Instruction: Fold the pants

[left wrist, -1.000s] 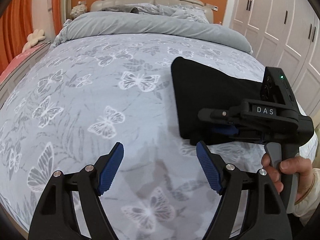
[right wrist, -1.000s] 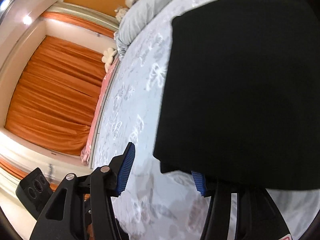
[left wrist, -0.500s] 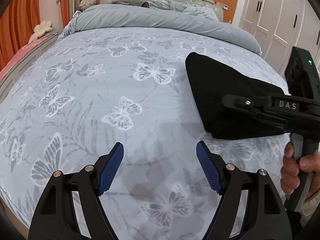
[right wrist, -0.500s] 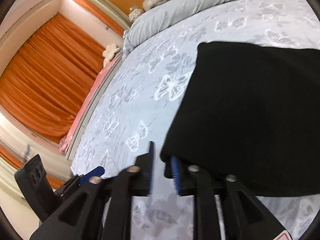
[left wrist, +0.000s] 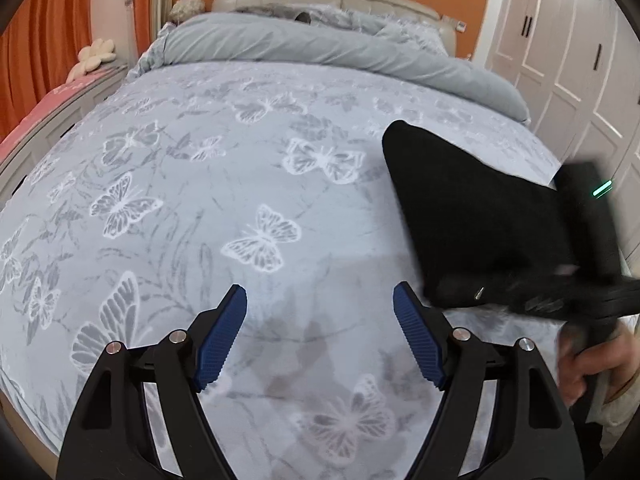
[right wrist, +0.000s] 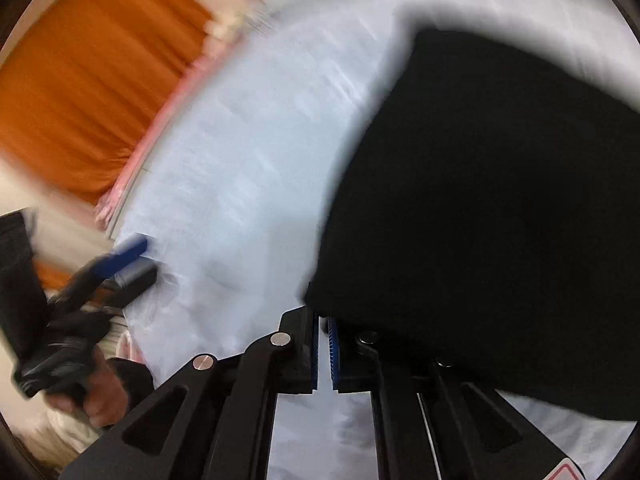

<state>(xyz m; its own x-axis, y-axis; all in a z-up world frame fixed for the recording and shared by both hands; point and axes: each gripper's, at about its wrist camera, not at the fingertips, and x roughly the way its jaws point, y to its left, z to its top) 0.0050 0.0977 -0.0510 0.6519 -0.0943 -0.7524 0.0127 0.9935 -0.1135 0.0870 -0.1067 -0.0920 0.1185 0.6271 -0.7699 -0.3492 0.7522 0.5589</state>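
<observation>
The black pants [left wrist: 472, 216] lie folded into a dark block on the right side of the butterfly-print bed cover [left wrist: 240, 200]. My left gripper [left wrist: 320, 336] is open and empty, hovering over the bare cover left of the pants. My right gripper [right wrist: 324, 320] has its jaws nearly closed at the near corner of the pants [right wrist: 500, 200]. The view is blurred, so I cannot tell if cloth is pinched. It also shows in the left wrist view [left wrist: 480, 292], blurred, at the pants' near edge.
A rolled grey duvet [left wrist: 320, 48] and the headboard lie at the far end of the bed. White wardrobe doors [left wrist: 568, 64] stand on the right. Orange curtains [left wrist: 44, 28] and a pink ledge are on the left.
My right gripper closed from wide open to nearly shut at the pants' near corner and is now moving fast. My left gripper has stayed open while its view drew back a little.
</observation>
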